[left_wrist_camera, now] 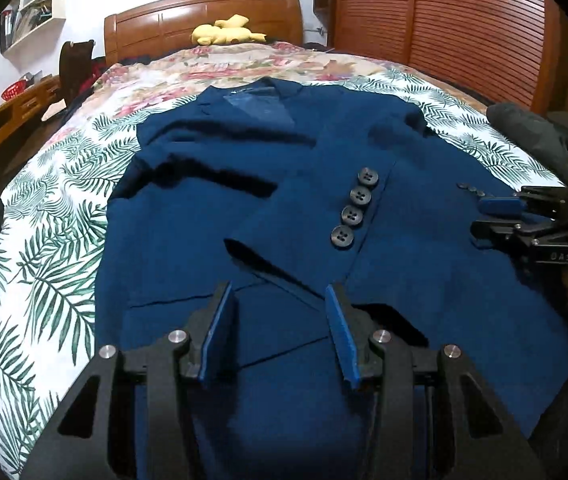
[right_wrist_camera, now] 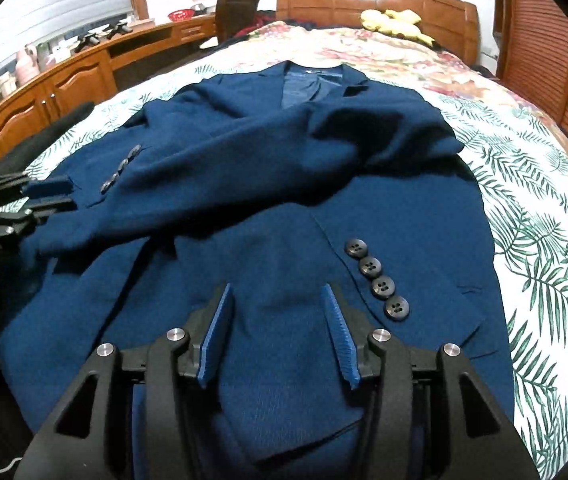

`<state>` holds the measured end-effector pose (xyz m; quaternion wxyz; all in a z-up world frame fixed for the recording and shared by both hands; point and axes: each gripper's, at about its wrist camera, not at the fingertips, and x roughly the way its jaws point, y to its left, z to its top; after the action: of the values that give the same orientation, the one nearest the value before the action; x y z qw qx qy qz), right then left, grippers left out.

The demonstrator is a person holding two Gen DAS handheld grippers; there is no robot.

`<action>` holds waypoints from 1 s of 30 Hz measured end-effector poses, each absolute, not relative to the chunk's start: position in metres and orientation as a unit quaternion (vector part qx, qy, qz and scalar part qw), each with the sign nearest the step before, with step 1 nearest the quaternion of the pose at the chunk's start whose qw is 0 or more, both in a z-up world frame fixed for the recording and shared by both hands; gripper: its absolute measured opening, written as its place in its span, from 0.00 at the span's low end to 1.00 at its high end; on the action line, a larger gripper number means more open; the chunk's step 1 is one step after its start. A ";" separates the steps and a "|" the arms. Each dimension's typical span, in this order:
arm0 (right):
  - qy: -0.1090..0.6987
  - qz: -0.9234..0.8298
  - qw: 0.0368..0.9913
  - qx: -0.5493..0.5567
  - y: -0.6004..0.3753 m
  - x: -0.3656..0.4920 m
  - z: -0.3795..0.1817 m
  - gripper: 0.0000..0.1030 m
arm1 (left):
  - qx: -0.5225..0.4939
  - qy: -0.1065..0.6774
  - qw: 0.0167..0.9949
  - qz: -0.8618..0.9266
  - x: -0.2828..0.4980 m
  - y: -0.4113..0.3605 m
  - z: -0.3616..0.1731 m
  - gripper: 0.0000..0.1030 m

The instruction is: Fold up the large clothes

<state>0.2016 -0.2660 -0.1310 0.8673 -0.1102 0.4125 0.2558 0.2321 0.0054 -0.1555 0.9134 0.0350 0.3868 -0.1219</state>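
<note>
Navy-blue wool jacket (left_wrist_camera: 323,208) lies face-up on the leaf-print bedspread (left_wrist_camera: 44,264), collar toward the wooden headboard (left_wrist_camera: 204,20), with both sleeves already crossed over its chest, so the sleeve fold looks done. Judging from that, folding the body remains. Left gripper (left_wrist_camera: 280,332) and right gripper (right_wrist_camera: 280,332) hover over the hem end farthest from the headboard, fingers apart and holding nothing.

Left gripper (left_wrist_camera: 280,292): black angular frame, four round silver screw heads, two blue ribbed pads (left_wrist_camera: 220,328). Right gripper (right_wrist_camera: 278,292): identical black frame, silver screws, blue pads (right_wrist_camera: 341,340). White lettering "OAS" on the right gripper's black body in the left view
</note>
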 end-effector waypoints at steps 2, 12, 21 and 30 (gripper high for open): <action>0.413 0.256 0.867 -0.112 -0.266 0.202 -0.131 0.47 | 0.033 0.391 0.912 -0.119 0.233 0.005 -0.157 0.45; 0.414 0.259 0.863 -0.128 -0.261 0.203 -0.131 0.48 | 0.037 0.408 0.907 -0.102 0.235 0.004 -0.163 0.51; 0.410 0.266 0.862 -0.137 -0.262 0.201 -0.130 0.48 | -0.004 0.406 0.907 -0.109 0.239 0.013 -0.139 0.51; 0.406 0.270 0.862 -0.140 -0.278 0.195 -0.127 0.49 | 0.008 0.398 0.912 -0.099 0.273 0.008 -0.131 0.49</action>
<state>0.1946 -0.2776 -0.1268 0.8615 -0.1396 0.4063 0.2705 0.2726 0.0084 -0.1306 0.9121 0.0080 0.3978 -0.0991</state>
